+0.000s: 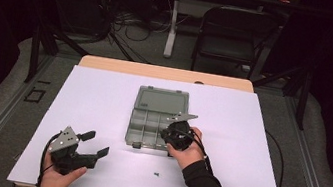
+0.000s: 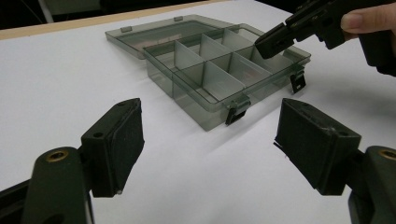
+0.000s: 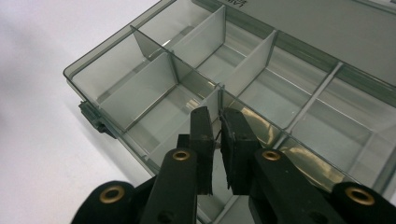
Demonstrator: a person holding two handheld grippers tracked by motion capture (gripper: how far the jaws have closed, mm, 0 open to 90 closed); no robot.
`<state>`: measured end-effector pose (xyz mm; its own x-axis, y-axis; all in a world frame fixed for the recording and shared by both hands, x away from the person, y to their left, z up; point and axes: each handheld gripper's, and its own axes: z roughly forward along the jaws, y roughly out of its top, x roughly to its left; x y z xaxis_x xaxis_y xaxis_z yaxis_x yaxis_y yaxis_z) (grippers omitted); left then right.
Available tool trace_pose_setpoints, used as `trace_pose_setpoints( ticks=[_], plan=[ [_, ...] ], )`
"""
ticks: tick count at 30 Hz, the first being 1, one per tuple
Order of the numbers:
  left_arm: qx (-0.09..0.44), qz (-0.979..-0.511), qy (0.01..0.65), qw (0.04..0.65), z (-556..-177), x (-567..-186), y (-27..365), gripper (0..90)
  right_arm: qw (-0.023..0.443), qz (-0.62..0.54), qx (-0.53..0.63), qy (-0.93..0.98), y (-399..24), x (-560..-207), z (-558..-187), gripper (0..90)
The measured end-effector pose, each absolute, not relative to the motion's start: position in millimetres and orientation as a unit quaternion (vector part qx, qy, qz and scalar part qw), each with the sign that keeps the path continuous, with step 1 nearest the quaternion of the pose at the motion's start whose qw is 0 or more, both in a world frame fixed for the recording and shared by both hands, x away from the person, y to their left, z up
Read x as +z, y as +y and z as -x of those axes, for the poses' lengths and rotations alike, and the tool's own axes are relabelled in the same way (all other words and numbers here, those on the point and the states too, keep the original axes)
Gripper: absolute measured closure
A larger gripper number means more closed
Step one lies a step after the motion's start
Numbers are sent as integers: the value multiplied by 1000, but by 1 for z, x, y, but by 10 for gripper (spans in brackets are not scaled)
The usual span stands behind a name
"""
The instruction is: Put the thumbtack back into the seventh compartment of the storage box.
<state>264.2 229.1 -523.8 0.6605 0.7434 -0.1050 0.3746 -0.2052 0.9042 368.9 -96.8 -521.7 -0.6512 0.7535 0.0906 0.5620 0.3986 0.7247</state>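
Right gripper (image 3: 216,122) has its jaws nearly together, tips over a near compartment of the open organizer box (image 1: 154,122) mid-table. Left gripper (image 1: 94,144) rests near-left with jaws apart, holding nothing. Small screw (image 1: 156,174) lies nearer than the box.

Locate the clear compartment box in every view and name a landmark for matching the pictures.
High view: compartment box lies mid-table, lid open toward the far side.
Left gripper view: upper middle, beyond the open left gripper.
Right gripper view: across most of the picture, under the shut right gripper.
Shared landmark: the dark latch on its front wall.
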Motion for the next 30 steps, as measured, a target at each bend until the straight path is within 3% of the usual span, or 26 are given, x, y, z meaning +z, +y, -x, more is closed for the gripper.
trace_pose_setpoints(
  ticks=[30],
  plan=[
    [181,-755,370,510,-264,-524,230,229,119,-386,369,837,-89,-528,-367,823]
  ],
)
